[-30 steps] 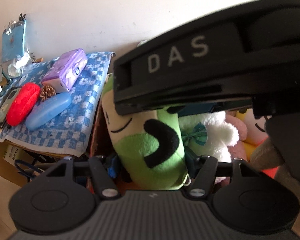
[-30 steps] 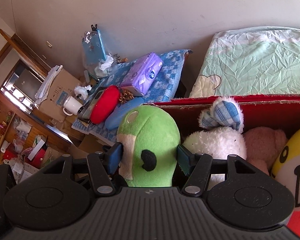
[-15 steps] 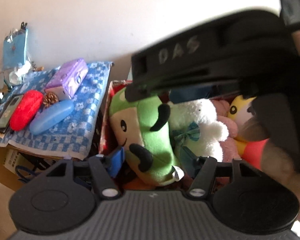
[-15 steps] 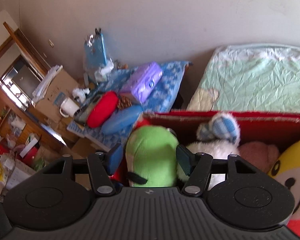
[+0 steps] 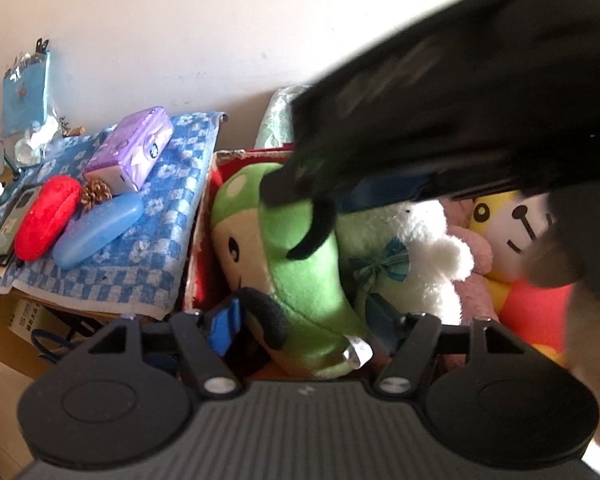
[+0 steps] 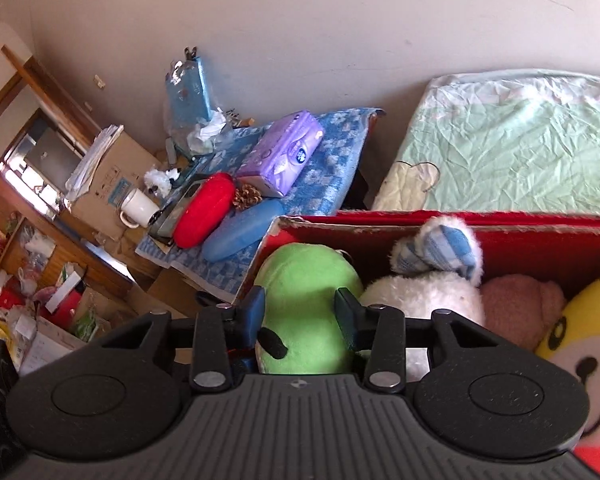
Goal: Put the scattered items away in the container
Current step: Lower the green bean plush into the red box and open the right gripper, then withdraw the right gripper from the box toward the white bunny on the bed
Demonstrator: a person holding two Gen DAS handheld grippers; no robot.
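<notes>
Now the soft green plush frog (image 6: 306, 308) lies inside the red cardboard box (image 6: 540, 240), beside a fluffy white plush toy (image 6: 432, 296). Right gripper (image 6: 300, 312) pinches it; left gripper (image 5: 304, 316) straddles it, spread wide.

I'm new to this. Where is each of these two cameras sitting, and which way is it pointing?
Left wrist view: sits on the left gripper, looking along its fingers into the red box; the other gripper's black body crosses the top.
Right wrist view: sits on the right gripper, looking over the green plush toy toward the bed; only its own fingers show.
Shared: the green plush toy between the fingers, the white plush toy, the purple tissue pack.
</notes>
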